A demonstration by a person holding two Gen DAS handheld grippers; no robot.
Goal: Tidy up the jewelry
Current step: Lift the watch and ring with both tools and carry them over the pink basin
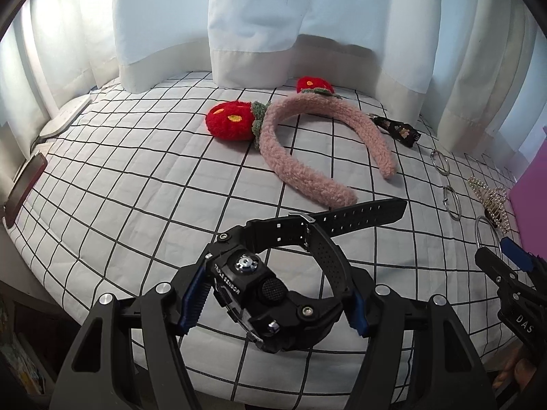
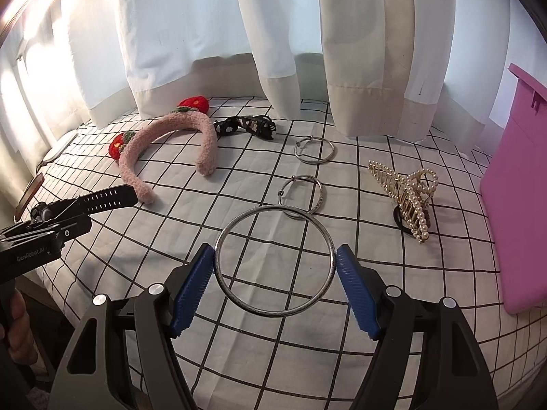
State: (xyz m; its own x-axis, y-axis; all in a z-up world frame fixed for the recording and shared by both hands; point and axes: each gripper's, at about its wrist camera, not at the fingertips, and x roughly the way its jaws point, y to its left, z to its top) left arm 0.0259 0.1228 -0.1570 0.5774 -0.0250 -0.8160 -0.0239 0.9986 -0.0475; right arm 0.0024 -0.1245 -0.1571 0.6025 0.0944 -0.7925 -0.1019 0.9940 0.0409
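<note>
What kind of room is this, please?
Probably a bedroom at home: the things lie on a quilted checked cover like a bed's, white curtains hang close behind it, and a fluffy strawberry headband and a pearl hair clip lie about.

The left gripper tilts downward, its blue pads clamped on a black watch. The right gripper, likewise tilted, pinches a large silver ring.

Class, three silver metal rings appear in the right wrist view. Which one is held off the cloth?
The largest silver metal ring, gripped between the right claw pads. The two smaller rings, and, lie flat on the checked cloth.
</note>
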